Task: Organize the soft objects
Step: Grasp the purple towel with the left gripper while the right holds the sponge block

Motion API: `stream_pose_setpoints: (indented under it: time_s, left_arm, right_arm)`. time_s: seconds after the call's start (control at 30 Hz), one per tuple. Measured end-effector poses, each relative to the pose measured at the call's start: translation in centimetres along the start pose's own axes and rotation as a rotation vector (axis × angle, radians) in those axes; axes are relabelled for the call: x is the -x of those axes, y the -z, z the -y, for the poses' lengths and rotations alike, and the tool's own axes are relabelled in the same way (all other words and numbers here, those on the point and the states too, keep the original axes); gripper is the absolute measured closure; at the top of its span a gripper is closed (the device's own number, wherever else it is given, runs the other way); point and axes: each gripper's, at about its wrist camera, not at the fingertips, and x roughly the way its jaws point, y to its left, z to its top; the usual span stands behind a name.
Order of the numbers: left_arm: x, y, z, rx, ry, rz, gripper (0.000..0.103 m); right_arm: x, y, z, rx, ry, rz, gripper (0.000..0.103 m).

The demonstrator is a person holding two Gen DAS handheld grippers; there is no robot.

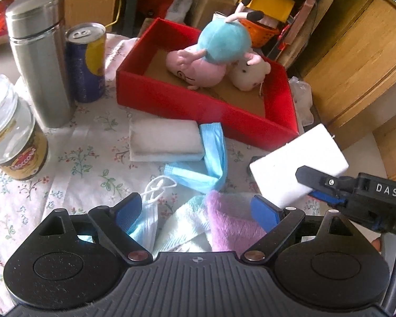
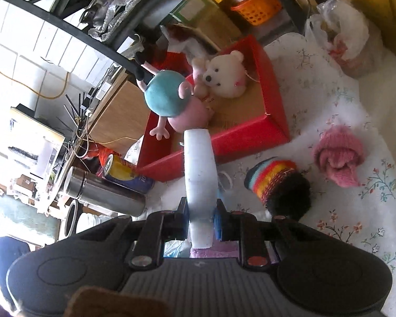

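My right gripper [image 2: 201, 218] is shut on a white sponge block [image 2: 199, 169], held on edge above the table; in the left wrist view the same white sponge block [image 1: 298, 165] hangs in the right gripper [image 1: 312, 185] in front of the red box [image 1: 206, 111]. Inside the red box [image 2: 250, 134] lie a pink-and-teal pig plush [image 1: 211, 52] and a white bear plush [image 2: 225, 78]. My left gripper [image 1: 195, 211] stands open over a purple fluffy cloth [image 1: 229, 219], a white towel [image 1: 182, 222] and a blue face mask [image 1: 147, 219].
A steel flask [image 1: 39, 60], a drink can [image 1: 88, 60] and a coffee jar [image 1: 12, 134] stand left of the box. A folded white cloth [image 1: 163, 140] and blue masks [image 1: 211, 158] lie before it. A striped beanie [image 2: 279, 185] and pink knit hat [image 2: 338, 155] lie right.
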Motion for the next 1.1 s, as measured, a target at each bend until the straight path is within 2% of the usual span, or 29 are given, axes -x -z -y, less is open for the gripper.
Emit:
stream_pose_setpoints:
  time_s: [0.13, 0.2, 0.3, 0.37, 0.4, 0.47, 0.6, 0.73, 0.8, 0.83, 0.87, 0.93, 1.0, 1.07, 1.1]
  left_arm:
    - [-1.6, 0.6, 0.8, 0.010, 0.091, -0.094, 0.018]
    - [-3.0, 1.4, 1.3, 0.019, 0.113, -0.154, 0.023]
    - [-5.1, 2.6, 2.2, 0.019, 0.122, -0.234, 0.040]
    - [-5.8, 3.0, 2.6, 0.022, 0.128, -0.248, 0.055]
    - [-5.9, 3.1, 2.8, 0.023, 0.129, -0.245, 0.058]
    - [-5.9, 3.1, 3.0, 0.026, 0.133, -0.229, 0.072]
    - [-5.8, 3.1, 3.2, 0.030, 0.137, -0.214, 0.088]
    - [-7.5, 3.8, 2.9, 0.025, 0.081, -0.259, 0.087]
    - [-8.2, 3.8, 2.8, 0.037, 0.081, -0.271, 0.084]
    - [-8.4, 3.7, 2.8, 0.049, 0.088, -0.267, 0.076]
    - [-8.4, 3.6, 2.8, 0.066, 0.102, -0.263, 0.062]
    - [-8.7, 3.5, 3.2, 0.086, 0.122, -0.252, 0.053]
    - [-8.9, 3.6, 4.0, 0.047, 0.088, -0.241, 0.061]
    - [-9.0, 3.8, 4.7, 0.001, 0.044, -0.230, 0.080]
    - [-8.7, 3.7, 4.7, -0.008, 0.042, -0.227, 0.083]
  right_arm:
    - [0.3, -0.2, 0.2, -0.003, 0.001, 0.009, 0.103]
    - [0.6, -0.4, 0.2, 0.002, 0.004, 0.018, 0.103]
    - [0.9, -0.5, 0.4, -0.008, 0.004, 0.026, 0.103]
    - [1.1, -0.6, 0.5, -0.006, 0.003, 0.027, 0.103]
    - [1.2, -0.6, 0.5, -0.005, 0.001, 0.029, 0.103]
    - [1.5, -0.6, 0.5, -0.003, -0.003, 0.030, 0.103]
    - [1.8, -0.7, 0.7, -0.007, -0.009, 0.035, 0.103]
    - [1.9, -0.8, 0.9, -0.015, -0.009, 0.035, 0.103]
    - [1.9, -0.8, 0.9, -0.013, -0.010, 0.030, 0.103]
    - [1.8, -0.8, 0.8, -0.010, -0.010, 0.028, 0.103]
    - [1.8, -0.8, 0.8, -0.009, -0.012, 0.025, 0.103]
    - [1.7, -0.8, 0.7, -0.008, -0.013, 0.023, 0.103]
    - [1.6, -0.8, 0.7, -0.006, -0.012, 0.021, 0.103]
    - [1.6, -0.9, 0.7, -0.004, -0.013, 0.021, 0.103]
    - [1.6, -0.9, 0.6, -0.003, -0.014, 0.023, 0.103]
